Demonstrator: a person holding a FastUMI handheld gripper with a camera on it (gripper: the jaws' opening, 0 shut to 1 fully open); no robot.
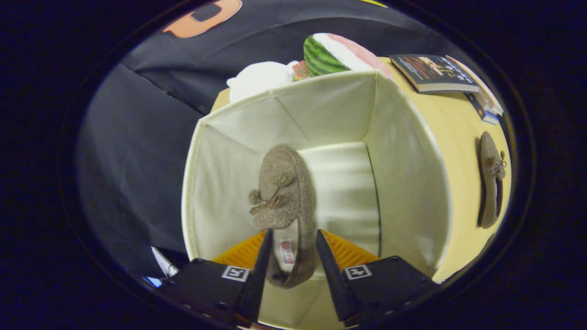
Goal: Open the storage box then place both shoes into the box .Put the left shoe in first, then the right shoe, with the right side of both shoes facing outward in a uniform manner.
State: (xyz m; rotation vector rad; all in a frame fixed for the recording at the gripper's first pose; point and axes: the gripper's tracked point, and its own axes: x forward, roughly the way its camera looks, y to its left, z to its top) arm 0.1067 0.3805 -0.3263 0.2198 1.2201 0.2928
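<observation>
The fingers (293,256) are pinching the heel rim of a shoe (284,192), hanging at frame centre inside the open box (403,174). The shoe looks light and soft, so the heel collar is giving the firmest hold. The second shoe (490,181) is lying on the bench (458,133), right of frame.

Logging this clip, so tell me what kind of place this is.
Probably a staged booth, not a real home: black cloth wall, table with books and plush toys. The tool holds a shoe over a box.

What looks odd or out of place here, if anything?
Nothing stands out. One brown shoe hangs inside the open cream box, its heel between the gripper fingers; the other shoe lies on the table beside the box.
</observation>
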